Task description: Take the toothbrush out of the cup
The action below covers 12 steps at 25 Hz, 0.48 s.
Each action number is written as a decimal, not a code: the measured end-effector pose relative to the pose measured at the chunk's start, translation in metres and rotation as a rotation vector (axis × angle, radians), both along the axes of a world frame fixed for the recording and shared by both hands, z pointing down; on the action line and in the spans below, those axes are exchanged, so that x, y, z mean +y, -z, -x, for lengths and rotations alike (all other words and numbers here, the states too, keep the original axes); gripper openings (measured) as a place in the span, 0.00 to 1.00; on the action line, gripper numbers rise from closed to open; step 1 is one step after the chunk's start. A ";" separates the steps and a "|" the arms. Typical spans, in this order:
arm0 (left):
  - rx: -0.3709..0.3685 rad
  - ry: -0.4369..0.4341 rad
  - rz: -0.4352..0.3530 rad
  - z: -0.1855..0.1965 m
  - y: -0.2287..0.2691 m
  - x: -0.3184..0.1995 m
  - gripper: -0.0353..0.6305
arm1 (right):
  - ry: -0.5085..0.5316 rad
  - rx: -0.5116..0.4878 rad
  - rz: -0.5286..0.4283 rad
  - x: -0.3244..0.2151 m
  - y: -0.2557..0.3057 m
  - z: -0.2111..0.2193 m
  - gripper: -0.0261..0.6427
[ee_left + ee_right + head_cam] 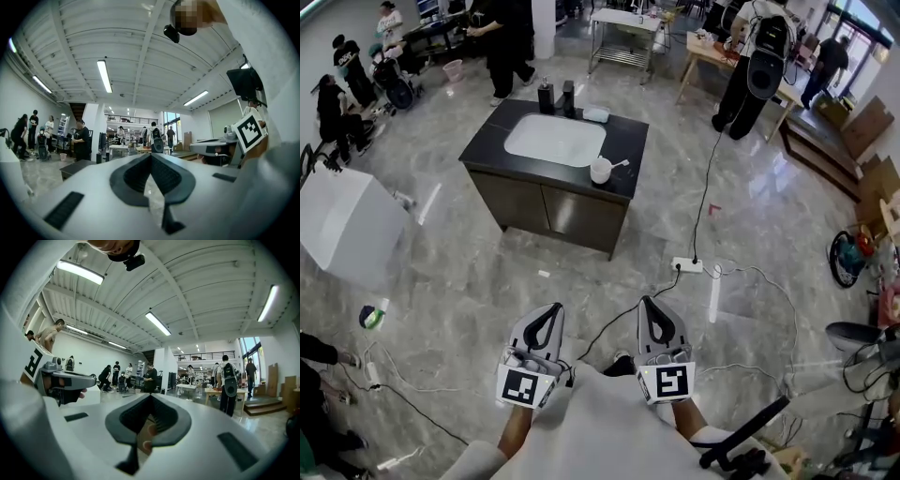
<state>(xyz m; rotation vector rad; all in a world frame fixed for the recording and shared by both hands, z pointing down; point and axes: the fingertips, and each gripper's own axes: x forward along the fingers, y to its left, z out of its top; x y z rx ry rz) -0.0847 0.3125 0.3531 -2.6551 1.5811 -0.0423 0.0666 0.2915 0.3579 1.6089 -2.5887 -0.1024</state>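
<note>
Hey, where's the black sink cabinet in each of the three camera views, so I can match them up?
Head view: the sink cabinet, upper centre.
Left gripper view: a dark block at the left, below mid-height.
Right gripper view: I cannot make it out.
Shared landmark: the person with a backpack, upper right in the head view, centre in the left gripper view, right in the right gripper view.

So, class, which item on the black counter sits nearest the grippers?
The white cup holding the toothbrush, on the front edge; the rest stand behind the basin.
</note>
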 end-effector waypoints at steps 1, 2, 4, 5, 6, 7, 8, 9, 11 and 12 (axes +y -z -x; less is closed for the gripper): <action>0.014 -0.004 0.009 0.002 -0.004 0.000 0.05 | -0.006 0.008 0.006 0.002 -0.003 0.002 0.05; 0.030 -0.011 0.015 0.003 -0.007 0.001 0.05 | -0.013 0.014 0.008 0.003 -0.006 0.003 0.05; 0.040 -0.026 0.014 0.004 -0.010 -0.002 0.05 | -0.027 0.019 -0.001 0.001 -0.005 0.004 0.05; 0.038 -0.033 0.011 0.003 -0.009 -0.004 0.05 | -0.031 0.017 -0.004 0.000 -0.003 0.004 0.05; 0.035 -0.038 0.010 0.003 -0.009 -0.006 0.05 | -0.034 0.015 -0.002 -0.001 -0.003 0.005 0.05; 0.033 -0.044 0.010 0.004 -0.009 -0.008 0.05 | -0.037 0.013 0.003 -0.003 -0.005 0.006 0.05; 0.032 -0.049 0.011 0.004 -0.010 -0.010 0.05 | -0.040 0.012 0.006 -0.005 -0.006 0.007 0.05; 0.031 -0.053 0.011 0.005 -0.011 -0.013 0.05 | -0.043 0.010 0.008 -0.008 -0.008 0.009 0.05; 0.027 -0.057 0.006 0.006 -0.010 -0.020 0.05 | -0.042 0.002 0.005 -0.015 -0.009 0.012 0.05; 0.026 -0.057 0.003 0.007 -0.009 -0.023 0.05 | -0.038 -0.003 0.004 -0.020 -0.009 0.014 0.05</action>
